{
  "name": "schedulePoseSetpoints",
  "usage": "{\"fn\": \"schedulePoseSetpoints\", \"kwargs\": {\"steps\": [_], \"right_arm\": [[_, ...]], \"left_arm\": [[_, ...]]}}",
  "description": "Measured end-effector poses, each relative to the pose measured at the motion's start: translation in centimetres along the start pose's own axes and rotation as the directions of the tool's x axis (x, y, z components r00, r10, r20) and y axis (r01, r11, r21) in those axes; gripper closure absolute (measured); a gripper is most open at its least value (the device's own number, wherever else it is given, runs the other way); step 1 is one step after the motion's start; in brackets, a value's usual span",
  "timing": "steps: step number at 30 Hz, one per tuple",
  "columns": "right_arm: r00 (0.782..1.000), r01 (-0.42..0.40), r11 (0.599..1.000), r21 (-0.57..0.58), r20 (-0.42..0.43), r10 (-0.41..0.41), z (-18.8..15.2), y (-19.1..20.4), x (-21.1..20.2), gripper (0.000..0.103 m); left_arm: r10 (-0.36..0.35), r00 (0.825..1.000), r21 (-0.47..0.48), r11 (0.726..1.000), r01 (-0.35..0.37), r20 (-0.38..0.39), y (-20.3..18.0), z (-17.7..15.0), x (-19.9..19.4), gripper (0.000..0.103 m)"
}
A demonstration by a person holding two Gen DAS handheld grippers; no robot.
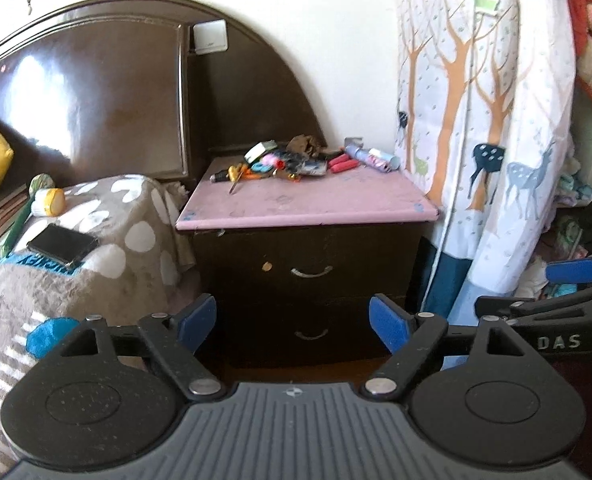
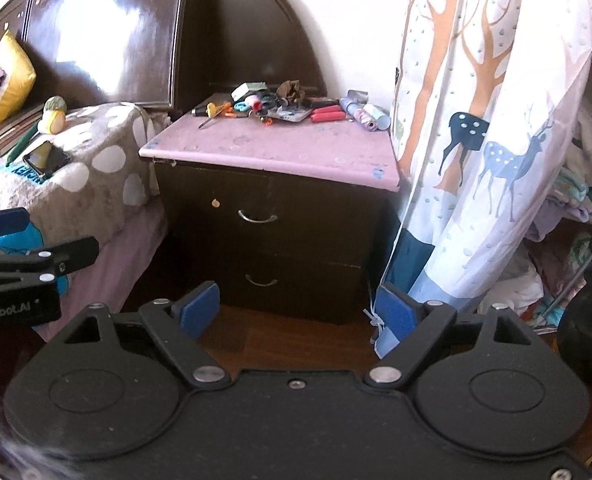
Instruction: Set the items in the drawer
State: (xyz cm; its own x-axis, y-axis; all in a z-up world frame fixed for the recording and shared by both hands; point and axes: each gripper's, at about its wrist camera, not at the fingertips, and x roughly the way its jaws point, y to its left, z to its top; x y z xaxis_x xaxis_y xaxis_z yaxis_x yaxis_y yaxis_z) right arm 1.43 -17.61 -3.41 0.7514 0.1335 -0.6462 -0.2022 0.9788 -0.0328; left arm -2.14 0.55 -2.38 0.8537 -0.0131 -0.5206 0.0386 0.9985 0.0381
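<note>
A dark nightstand (image 1: 308, 264) with a pink top (image 1: 304, 200) stands beside the bed; it also shows in the right wrist view (image 2: 272, 216). Its upper drawer (image 1: 311, 271) and lower drawer (image 1: 311, 334) are closed, each with a curved metal handle. A pile of small items (image 1: 296, 160) lies at the back of the top: a screwdriver (image 1: 236, 178), red-handled pliers (image 1: 342, 164), a folded umbrella (image 1: 372, 157). My left gripper (image 1: 293, 324) is open and empty, well in front of the drawers. My right gripper (image 2: 296, 312) is open and empty, low before the lower drawer (image 2: 261, 280).
A bed with a spotted grey blanket (image 1: 96, 240) is on the left, with a phone (image 1: 62, 243) and a yellow jar (image 1: 50, 202) on it. A deer-print fabric wardrobe (image 1: 484, 120) hangs close on the right. Wood floor (image 2: 288, 340) lies before the nightstand.
</note>
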Motion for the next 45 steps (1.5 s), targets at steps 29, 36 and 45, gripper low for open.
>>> {"fn": "schedulePoseSetpoints", "kwargs": {"steps": [29,36,45], "right_arm": [[0.999,0.029,1.000,-0.002,0.035,-0.029,-0.1,0.4,-2.2,0.014],[0.999,0.035,0.999,-0.002,0.027,-0.035,-0.1,0.7,-1.9,0.014],[0.999,0.037,0.999,-0.008,0.018,-0.037,-0.2,1.0,-1.6,0.014]], "left_arm": [[-0.013,1.000,-0.019,1.000,0.013,0.005,-0.9,0.4,-0.7,0.019],[-0.014,1.000,-0.016,1.000,0.014,-0.001,-0.9,0.2,-0.5,0.019],[-0.015,1.000,-0.020,1.000,0.015,-0.006,-0.7,0.0,-0.2,0.019]]}}
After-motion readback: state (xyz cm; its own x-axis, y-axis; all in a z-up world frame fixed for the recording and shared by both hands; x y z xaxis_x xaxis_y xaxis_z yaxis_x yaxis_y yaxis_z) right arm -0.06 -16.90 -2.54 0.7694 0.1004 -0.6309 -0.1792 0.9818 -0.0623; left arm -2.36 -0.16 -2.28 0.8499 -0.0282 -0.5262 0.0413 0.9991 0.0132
